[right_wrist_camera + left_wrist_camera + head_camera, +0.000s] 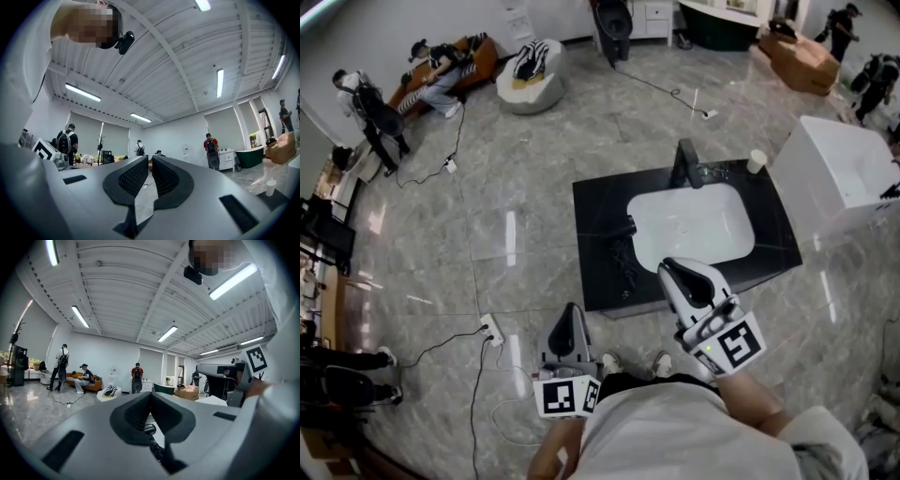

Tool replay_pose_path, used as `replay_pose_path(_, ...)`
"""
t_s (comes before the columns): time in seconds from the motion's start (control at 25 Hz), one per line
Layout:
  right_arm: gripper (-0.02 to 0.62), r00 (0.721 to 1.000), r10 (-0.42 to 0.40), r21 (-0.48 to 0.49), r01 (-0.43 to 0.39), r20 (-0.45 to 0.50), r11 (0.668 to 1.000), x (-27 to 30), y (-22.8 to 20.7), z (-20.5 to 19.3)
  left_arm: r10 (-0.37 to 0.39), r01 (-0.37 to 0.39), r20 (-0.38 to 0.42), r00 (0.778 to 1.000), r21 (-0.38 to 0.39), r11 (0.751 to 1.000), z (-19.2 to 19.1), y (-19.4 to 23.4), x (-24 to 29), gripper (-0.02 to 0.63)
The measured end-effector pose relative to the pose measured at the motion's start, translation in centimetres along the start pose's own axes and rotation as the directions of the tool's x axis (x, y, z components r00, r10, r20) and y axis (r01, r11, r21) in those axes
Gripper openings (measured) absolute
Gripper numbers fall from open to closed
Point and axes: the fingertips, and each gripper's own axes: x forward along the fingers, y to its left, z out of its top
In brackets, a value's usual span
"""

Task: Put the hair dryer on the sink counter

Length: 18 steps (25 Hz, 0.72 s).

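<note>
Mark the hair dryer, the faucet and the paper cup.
hair dryer [622, 228]: head view, middle of its dark body.
faucet [684, 162]: head view, its upright black body.
paper cup [757, 161]: head view, its side wall.

Left gripper: jaws meet at the tips, nothing between them. Through the slit at six o'clock, a dark dryer. At nine o'clock, two people by an orange sofa. At three o'clock, the right gripper.
</note>
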Motion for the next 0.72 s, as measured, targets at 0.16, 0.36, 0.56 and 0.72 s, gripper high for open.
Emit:
replay_pose_path(0.16, 0.048, 1.000, -0.010, -0.007, 0.010, -0.001, 1.000, -0.4, -0.2, 0.2, 0.008, -0.008, 0.001, 1.000, -0.001, 1.000, -0.1, -0.5, -0.3, 0.003)
replay_pose_path(0.36, 0.048, 1.000, -0.024, -0.002, 0.024, 0.014, 1.000, -1.4, -0.9, 0.7, 0.015, -0.015, 0.007, 1.000, -0.002, 1.000, -0.1, -0.9, -0.5, 0.003)
replay_pose_path(0.56, 0.048, 1.000, -0.010, -0.017, 0.010, 0.014, 1.000, -2.1, -0.8, 1.2, 0.021, -0.021, 0.019, 1.000, -0.009, 1.000, 0.0, -1.6, -0.3, 0.003)
replay_pose_path(0.72, 0.048, 1.000, 0.002, -0.039, -0.001, 0.021, 0.999, -2.6, -0.6, 1.4, 0.018, -0.018, 0.039, 0.999, -0.007, 1.000, 0.4, -2.6, -0.4, 0.003)
